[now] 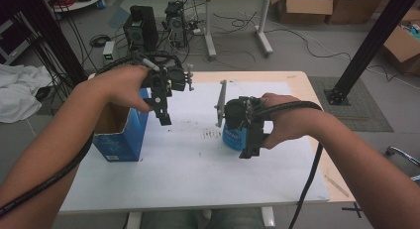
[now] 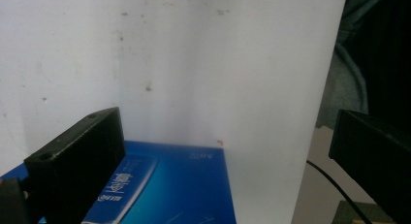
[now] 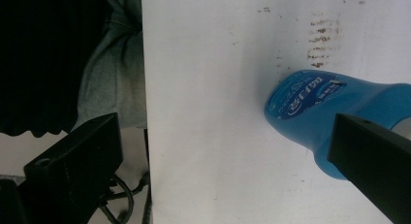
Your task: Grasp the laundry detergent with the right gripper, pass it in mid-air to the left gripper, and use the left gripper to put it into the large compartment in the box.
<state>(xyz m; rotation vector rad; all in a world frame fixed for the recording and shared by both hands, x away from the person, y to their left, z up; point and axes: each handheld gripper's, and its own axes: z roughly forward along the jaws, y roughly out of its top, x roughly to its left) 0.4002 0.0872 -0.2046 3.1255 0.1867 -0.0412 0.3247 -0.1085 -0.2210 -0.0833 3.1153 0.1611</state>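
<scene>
Left tool (image 1: 163, 115): held above the bench, jaws spread wide and pointing down, nothing between them. In the left gripper view the jaws stand well apart over the top face of the blue carton (image 2: 169, 190); no contact visible. In the high view the tool hangs just beside the carton's upper right edge.

Right tool (image 1: 250, 147): jaws spread wide, nothing clamped. In the right gripper view the blue bottle (image 3: 315, 107) lies beside the right-hand jaw, partly behind it; whether jaw and bottle touch cannot be told. In the high view the tool sits over the bottle and covers most of it.

Blue carton (image 1: 121, 135): open-topped box, upright, at the left part of the bench, brown inside, blue outside with pale print.

Blue bottle (image 1: 233, 137): on the white sheet, right of centre, well apart from the carton; pale lettering on its blue body.

Bench (image 1: 297, 80): pale wood top covered by a white sheet (image 1: 188, 169), with small dark smudges (image 1: 213, 134) just left of the bottle.

Room: grey floor with loose cables, computer towers (image 1: 141, 30) behind the bench, cardboard boxes (image 1: 304, 6) at the far right, a black metal frame post (image 1: 366, 45), white cloth (image 1: 17, 90) at the left.
</scene>
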